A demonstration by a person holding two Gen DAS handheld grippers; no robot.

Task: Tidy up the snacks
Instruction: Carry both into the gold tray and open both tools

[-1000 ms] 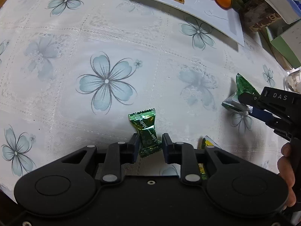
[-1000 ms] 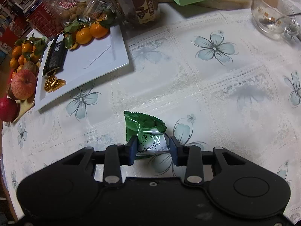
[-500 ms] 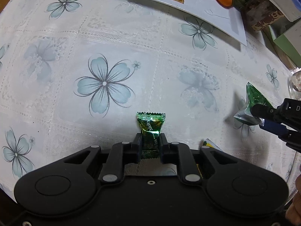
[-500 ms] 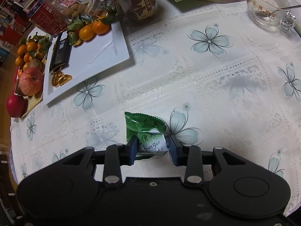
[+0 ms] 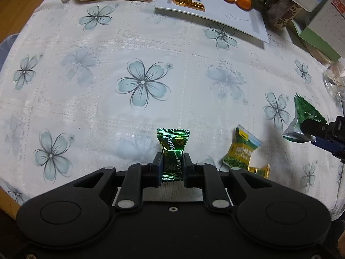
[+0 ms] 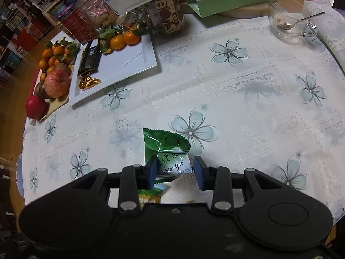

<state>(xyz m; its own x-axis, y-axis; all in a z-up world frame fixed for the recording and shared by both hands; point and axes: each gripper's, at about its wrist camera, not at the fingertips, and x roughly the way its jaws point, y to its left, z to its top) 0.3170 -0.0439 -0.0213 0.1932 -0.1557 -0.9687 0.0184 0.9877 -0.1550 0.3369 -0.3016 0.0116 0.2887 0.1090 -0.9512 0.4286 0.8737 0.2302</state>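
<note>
Left gripper: clenched on the dark green foil candy, pads on both of its sides; the candy stands upright, lifted off the table.
Right gripper: grasping the green-and-white snack packet, blue pads at its lower white part; seen from the left wrist view, the packet hangs clear of the cloth.
Yellow-green packet: lying flat on the table between the two grippers, held by neither.
White rectangular plate: at the far side, carrying gold foil coins, a dark wrapped bar and mandarins.
Fruit tray: just beside the plate, with apples and more mandarins.
Glass bowl: far right corner, a spoon in it.
Table covering: white lace cloth with pale blue flowers.
</note>
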